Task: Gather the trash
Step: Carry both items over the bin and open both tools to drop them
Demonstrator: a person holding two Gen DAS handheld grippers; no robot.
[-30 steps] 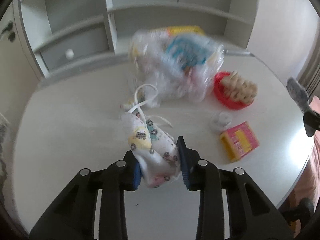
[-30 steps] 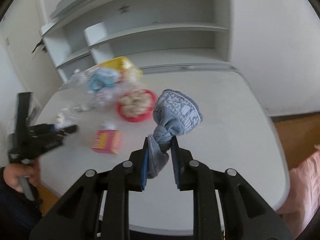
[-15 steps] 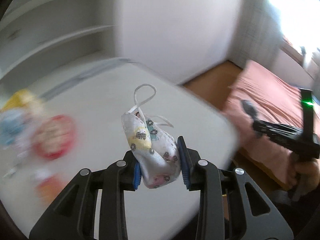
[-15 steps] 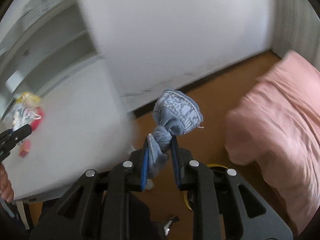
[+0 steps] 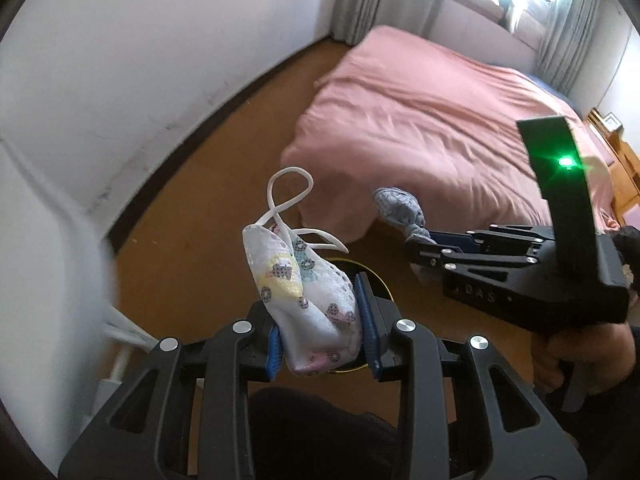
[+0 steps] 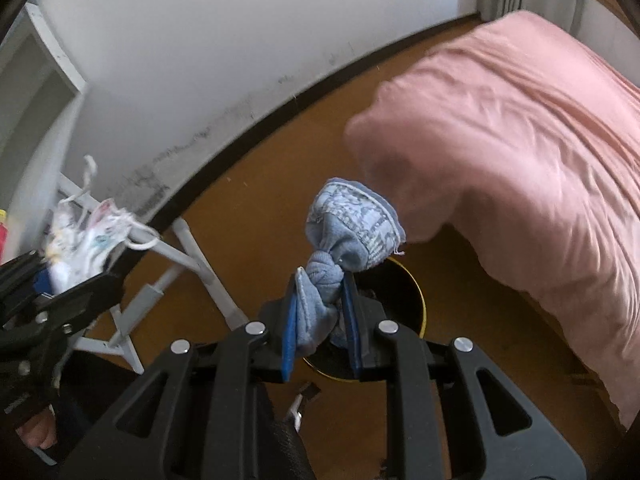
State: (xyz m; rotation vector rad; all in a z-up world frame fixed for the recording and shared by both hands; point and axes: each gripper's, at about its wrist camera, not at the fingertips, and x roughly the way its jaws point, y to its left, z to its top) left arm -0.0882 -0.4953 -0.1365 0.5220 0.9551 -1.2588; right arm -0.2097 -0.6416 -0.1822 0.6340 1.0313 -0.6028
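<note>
Item one: left gripper [image 5: 322, 328], jaws closed on a crumpled printed face mask [image 5: 304, 296], ear loop standing free above the wad. Item two: right gripper [image 6: 320, 316], jaws closed on a knotted blue-grey cloth [image 6: 348, 232], pinched just below the knot with the bulb of fabric standing beyond the tips. Item three: round black bin with a yellow rim [image 6: 416, 300], on the brown floor [image 6: 280, 168] beside the pink bed [image 6: 520, 140]; in both wrist views it sits directly behind the held load and is largely hidden by it. Step in hand, as judged: carrying both pieces to the bin for dropping. Handling notes: bring each gripper squarely over the bin mouth before parting the jaws, since both loads are light and soft and may drift or cling to the blue pads; tip the fingers downward so the pieces fall clear. The loop could catch on a finger, so open wide. Release one at a time, as the two grippers are close together and the opening looks narrow.
</note>
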